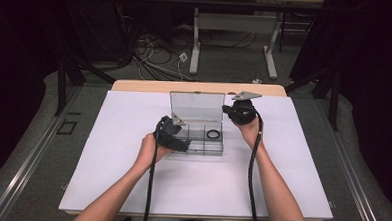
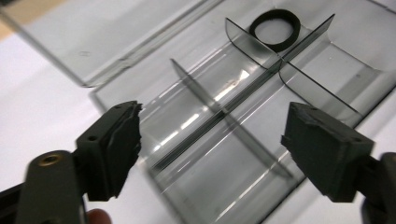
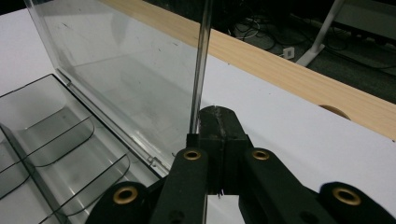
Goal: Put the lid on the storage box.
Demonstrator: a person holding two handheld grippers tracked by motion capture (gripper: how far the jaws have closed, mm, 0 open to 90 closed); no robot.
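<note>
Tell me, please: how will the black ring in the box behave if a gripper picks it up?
The black ring looks thin, so probably light. It lies flat in its compartment of the clear box, so it should not roll unless tipped on edge.

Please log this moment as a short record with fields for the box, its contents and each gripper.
box: clear compartment box, open, on the white table
lid: lid standing up
contents: black ring in one compartment
left gripper: left gripper open above the box, nothing between its jaws
right gripper: right gripper shut on the lid's edge
</note>
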